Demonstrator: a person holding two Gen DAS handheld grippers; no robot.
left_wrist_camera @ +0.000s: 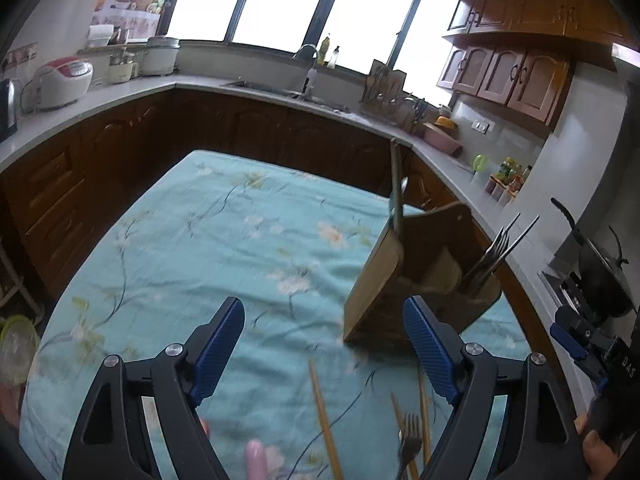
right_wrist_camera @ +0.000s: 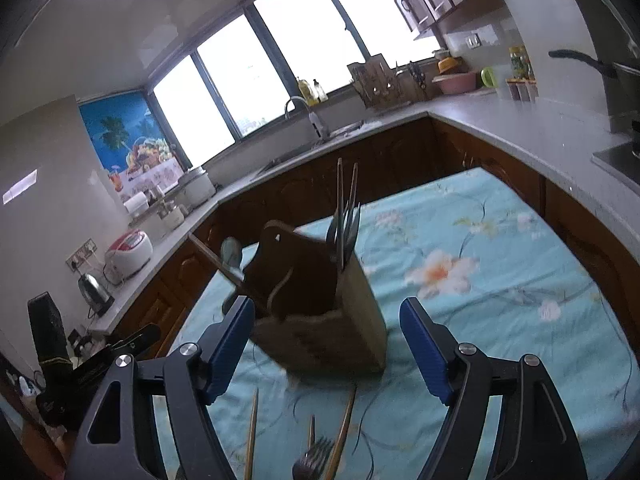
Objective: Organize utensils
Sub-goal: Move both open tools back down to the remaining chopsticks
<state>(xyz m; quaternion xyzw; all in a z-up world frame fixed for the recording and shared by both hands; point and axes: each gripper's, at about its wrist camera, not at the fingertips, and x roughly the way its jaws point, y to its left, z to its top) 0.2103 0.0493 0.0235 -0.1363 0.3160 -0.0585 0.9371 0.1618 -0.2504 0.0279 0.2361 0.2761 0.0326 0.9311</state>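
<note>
A wooden utensil holder (left_wrist_camera: 380, 280) (right_wrist_camera: 352, 312) stands on the blue floral tablecloth (left_wrist_camera: 200, 240). Forks (left_wrist_camera: 492, 252) (right_wrist_camera: 344, 232) and long chopsticks stick up from one compartment. A spoon (right_wrist_camera: 232, 250) and a stick lean out of another. Loose wooden chopsticks (left_wrist_camera: 324, 420) (right_wrist_camera: 252, 432) and a metal fork (left_wrist_camera: 410, 440) (right_wrist_camera: 314, 456) lie on the cloth just below both grippers. My left gripper (left_wrist_camera: 324, 308) is open and empty, to the left of the holder. My right gripper (right_wrist_camera: 327, 306) is open and empty, facing the holder from the front, with the holder apart from its pads.
A kitchen counter (left_wrist_camera: 120, 92) wraps around the table, with a rice cooker (left_wrist_camera: 64, 80), a kettle (right_wrist_camera: 94, 288), a sink (left_wrist_camera: 280, 88) and a wok (left_wrist_camera: 600, 276) on a stove. A clear plastic container (left_wrist_camera: 16, 348) sits off the table's left edge. A pink object (left_wrist_camera: 254, 456) lies near the front.
</note>
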